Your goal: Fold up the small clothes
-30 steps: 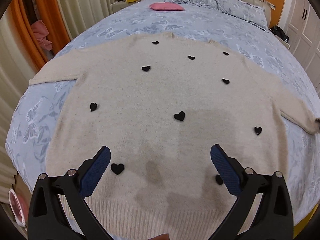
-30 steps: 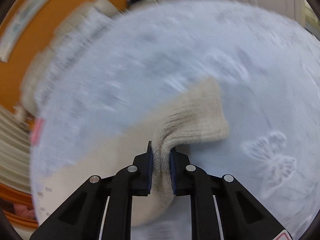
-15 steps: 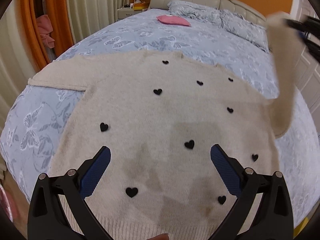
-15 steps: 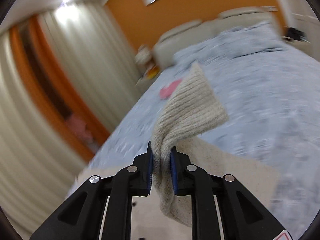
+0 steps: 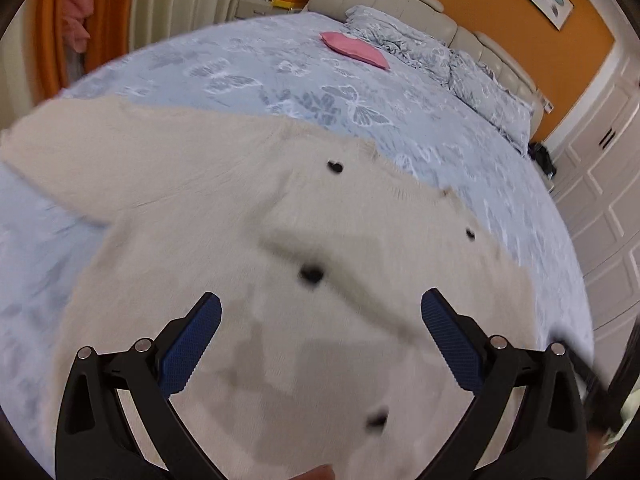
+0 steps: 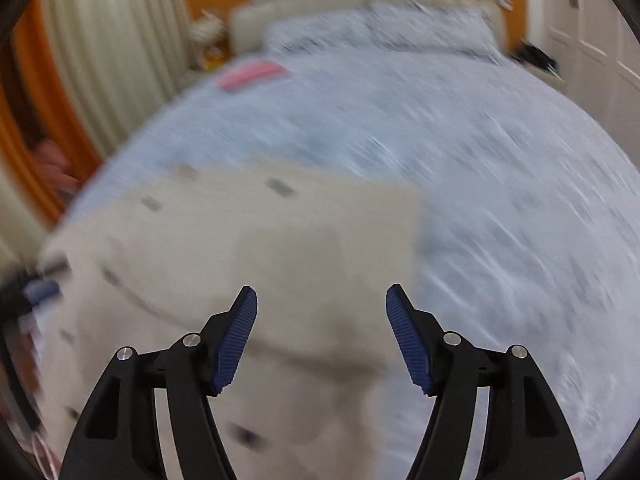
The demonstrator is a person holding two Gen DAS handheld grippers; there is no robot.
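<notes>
A cream knit sweater (image 5: 224, 248) with small black hearts lies flat on the blue butterfly bedspread (image 5: 280, 76). Its right sleeve (image 5: 344, 256) is folded across the chest. Its left sleeve (image 5: 80, 168) still stretches out to the left. My left gripper (image 5: 320, 316) is open and empty, hovering above the sweater's lower body. My right gripper (image 6: 320, 312) is open and empty above the sweater (image 6: 240, 248), whose right edge is folded in; this view is blurred by motion. The right gripper's dark frame shows at the lower right edge of the left wrist view (image 5: 600, 384).
A pink item (image 5: 354, 50) lies near the pillows (image 5: 492, 88) and padded headboard (image 5: 400, 4). Curtains (image 5: 172, 0) and a nightstand (image 5: 276, 2) stand at the left, white wardrobe doors (image 5: 608, 184) at the right. The bed's near edge is below the sweater hem.
My right gripper carried the sleeve cuff over the sweater, opened and let it go; the sleeve now lies across the chest. My left gripper moved closer to the sweater's upper part.
</notes>
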